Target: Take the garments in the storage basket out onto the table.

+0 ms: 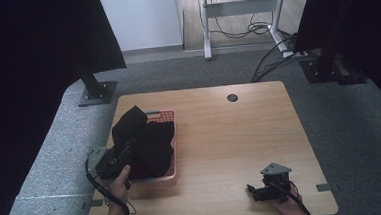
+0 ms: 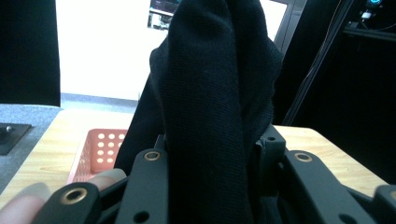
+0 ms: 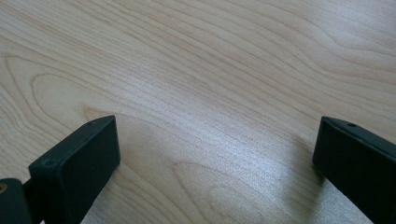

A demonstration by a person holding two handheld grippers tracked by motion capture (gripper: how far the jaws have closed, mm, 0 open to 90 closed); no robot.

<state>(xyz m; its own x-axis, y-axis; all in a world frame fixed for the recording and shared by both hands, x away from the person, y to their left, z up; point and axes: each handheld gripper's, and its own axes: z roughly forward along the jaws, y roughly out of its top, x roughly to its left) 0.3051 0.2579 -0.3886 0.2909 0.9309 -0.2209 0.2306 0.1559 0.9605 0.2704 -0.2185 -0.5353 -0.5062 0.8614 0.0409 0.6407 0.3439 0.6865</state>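
Observation:
A black knitted garment (image 1: 143, 140) is heaped in a pink perforated basket (image 1: 172, 138) at the table's left. My left gripper (image 1: 123, 154) is shut on a fold of that garment (image 2: 210, 107), which rises between its jaws over the basket (image 2: 100, 149). Near the table's front right edge, my right gripper (image 1: 253, 191) rests low with its jaws wide open. Between the right gripper's (image 3: 215, 154) jaws lies only bare wood.
The wooden table (image 1: 230, 135) has a round black cable hole (image 1: 232, 97) at the back. Black stand bases (image 1: 97, 93) sit on the grey carpet behind it, with dark panels at both sides. A desk frame and cables (image 1: 254, 28) stand farther back.

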